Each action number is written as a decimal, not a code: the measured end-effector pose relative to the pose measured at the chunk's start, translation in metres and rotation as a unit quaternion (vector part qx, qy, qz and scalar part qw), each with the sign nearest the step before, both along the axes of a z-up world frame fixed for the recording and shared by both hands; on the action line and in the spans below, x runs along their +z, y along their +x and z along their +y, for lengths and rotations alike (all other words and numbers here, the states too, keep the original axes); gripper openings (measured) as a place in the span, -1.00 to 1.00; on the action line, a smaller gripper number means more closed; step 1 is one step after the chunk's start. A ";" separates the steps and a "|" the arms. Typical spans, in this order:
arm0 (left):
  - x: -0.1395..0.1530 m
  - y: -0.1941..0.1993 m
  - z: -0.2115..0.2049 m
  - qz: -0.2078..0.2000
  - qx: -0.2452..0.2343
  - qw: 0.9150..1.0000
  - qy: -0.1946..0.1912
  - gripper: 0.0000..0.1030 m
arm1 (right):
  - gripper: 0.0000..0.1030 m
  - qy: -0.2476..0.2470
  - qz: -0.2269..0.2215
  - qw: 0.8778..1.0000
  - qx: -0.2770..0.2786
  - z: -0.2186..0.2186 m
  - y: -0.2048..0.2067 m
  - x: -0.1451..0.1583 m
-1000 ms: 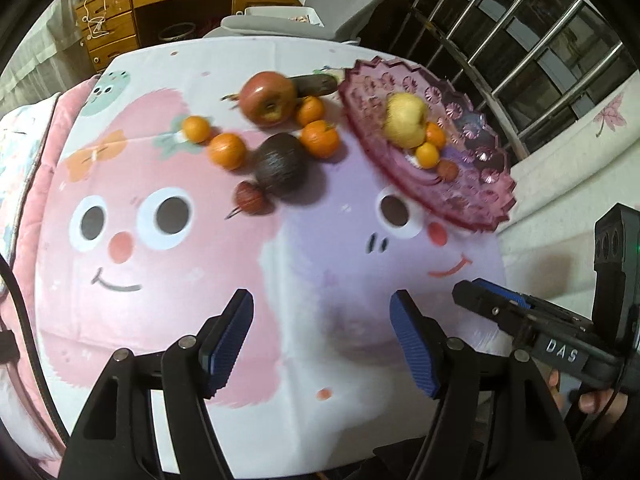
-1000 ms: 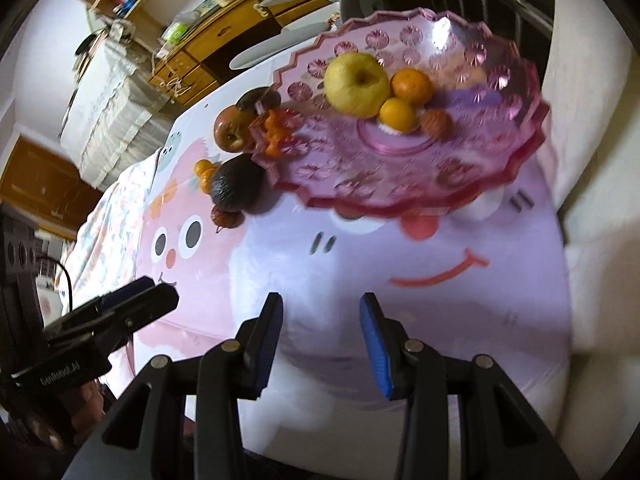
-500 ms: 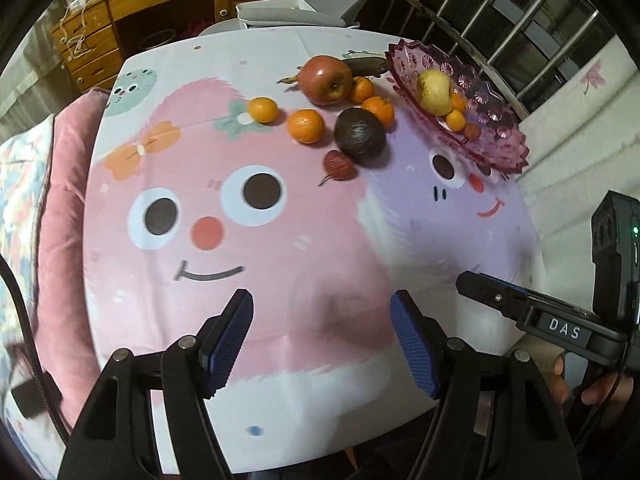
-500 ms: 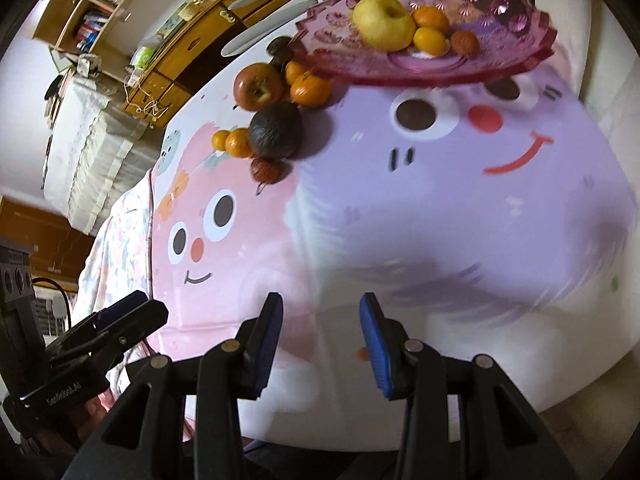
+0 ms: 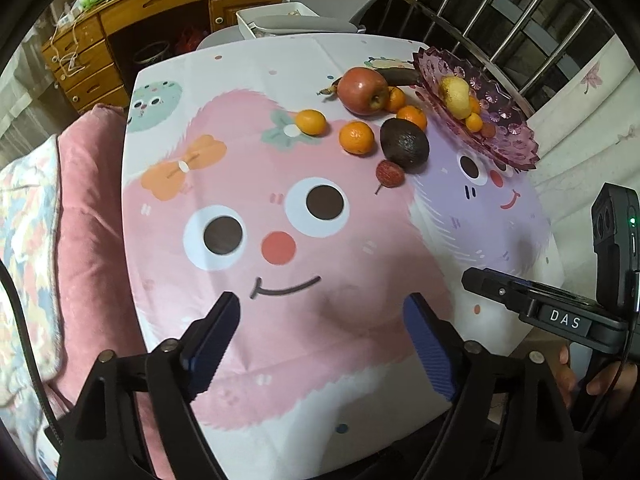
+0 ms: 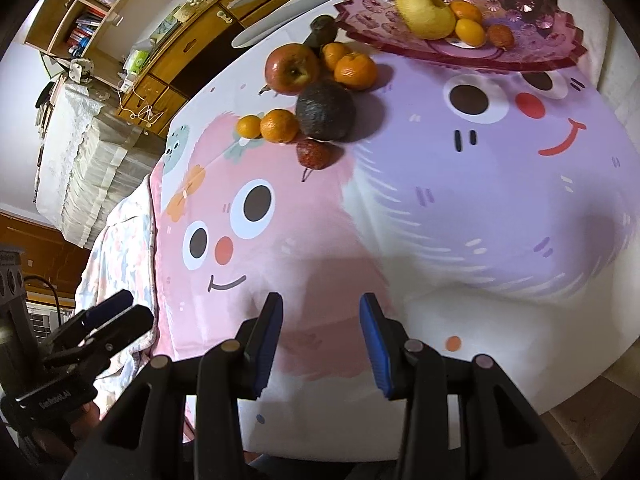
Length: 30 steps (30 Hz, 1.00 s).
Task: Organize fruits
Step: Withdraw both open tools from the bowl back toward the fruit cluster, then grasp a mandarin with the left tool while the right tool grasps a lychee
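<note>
The left claw [image 5: 320, 344] hangs over the near part of the desk with its jaws opening wide and only the printed cloth between them. The right claw [image 6: 318, 340] stands narrower, part open, also with nothing between its blue pads.

All the fruit lies well apart from both claws, at the far side of the desk. A loose group sits on the tablecloth [image 5: 280, 248]: a red apple [image 5: 362, 90], a dark avocado [image 5: 404, 142], several tangerines [image 5: 357, 137], a small red lychee-like fruit [image 5: 390, 173] and a dark banana [image 5: 398, 76] behind the apple. Just right of them, at the far right corner, a pink glass dish [image 5: 508, 140] holds a yellow pear [image 5: 454, 96], two small oranges and a reddish fruit.

The right wrist view looks into the dish [image 6: 532, 54] and shows a bookshelf [image 6: 92, 12] far left; the left wrist view shows window bars [image 5: 500, 12] behind the dish and a pink cushion [image 5: 88, 216] left of the desk. Each view catches the other claw at its edge. A wooden drawer cabinet [image 5: 132, 16] stands beyond the desk.
</note>
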<state>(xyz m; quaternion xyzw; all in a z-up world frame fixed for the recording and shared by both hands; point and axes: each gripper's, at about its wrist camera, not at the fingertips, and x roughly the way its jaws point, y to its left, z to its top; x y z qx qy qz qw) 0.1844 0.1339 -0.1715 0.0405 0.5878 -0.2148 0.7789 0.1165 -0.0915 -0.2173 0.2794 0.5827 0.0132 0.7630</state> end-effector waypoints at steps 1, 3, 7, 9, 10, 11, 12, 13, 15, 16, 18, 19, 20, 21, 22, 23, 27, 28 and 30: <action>0.001 0.002 0.001 -0.001 -0.004 1.000 0.000 0.68 | -0.22 0.000 0.001 1.000 0.001 0.002 0.002 0.000; 0.003 0.009 0.001 -0.002 -0.009 1.000 0.000 0.71 | -0.22 0.000 0.004 1.000 0.001 0.005 0.006 -0.002; 0.007 0.025 -0.004 0.002 -0.016 1.000 -0.002 0.77 | -0.22 0.002 0.009 1.000 0.004 0.011 0.016 -0.007; 0.007 0.034 -0.009 0.003 -0.019 1.000 0.002 0.77 | -0.22 -0.002 0.008 1.000 0.009 0.014 0.024 -0.010; 0.006 0.037 -0.011 0.003 -0.020 1.000 0.005 0.77 | -0.22 -0.004 0.008 1.000 0.012 0.014 0.027 -0.011; 0.006 0.042 -0.015 0.004 -0.021 1.000 0.009 0.77 | -0.22 -0.008 0.007 1.000 0.015 0.016 0.032 -0.012; 0.005 0.046 -0.017 0.004 -0.022 1.000 0.012 0.77 | -0.22 -0.010 0.005 1.000 0.018 0.017 0.036 -0.013; 0.003 0.050 -0.020 0.004 -0.021 1.000 0.015 0.78 | -0.22 -0.013 0.003 1.000 0.021 0.018 0.040 -0.014; -0.001 0.059 -0.025 0.011 -0.020 1.000 0.019 0.78 | -0.22 -0.019 -0.003 0.999 0.028 0.020 0.049 -0.016; -0.004 0.065 -0.029 0.015 -0.021 0.999 0.021 0.78 | -0.22 -0.024 -0.005 0.999 0.032 0.020 0.053 -0.016; -0.008 0.073 -0.035 0.017 -0.023 0.999 0.024 0.78 | -0.22 -0.036 -0.011 0.999 0.039 0.020 0.061 -0.018; -0.011 0.080 -0.040 0.018 -0.025 0.999 0.026 0.78 | -0.22 -0.043 -0.015 0.998 0.043 0.020 0.065 -0.019; -0.013 0.085 -0.043 0.019 -0.026 0.999 0.026 0.78 | -0.22 -0.051 -0.019 0.997 0.049 0.021 0.069 -0.020; -0.015 0.090 -0.046 0.020 -0.026 0.999 0.024 0.78 | -0.22 -0.057 -0.022 0.997 0.052 0.020 0.073 -0.021; -0.018 0.096 -0.050 0.021 -0.027 0.999 0.021 0.78 | -0.22 -0.060 -0.025 0.996 0.054 0.020 0.075 -0.022; -0.021 0.101 -0.055 0.022 -0.029 0.999 0.018 0.78 | -0.22 -0.063 -0.028 0.996 0.056 0.019 0.078 -0.024; -0.035 0.122 -0.069 0.025 -0.025 0.999 0.012 0.78 | -0.22 -0.071 -0.039 0.995 0.057 0.016 0.088 -0.030; -0.037 0.125 -0.072 0.026 -0.024 0.999 0.009 0.78 | -0.22 -0.073 -0.042 0.995 0.057 0.015 0.090 -0.032; -0.046 0.135 -0.078 0.029 -0.021 0.999 -0.003 0.78 | -0.22 -0.075 -0.045 0.994 0.060 0.014 0.096 -0.037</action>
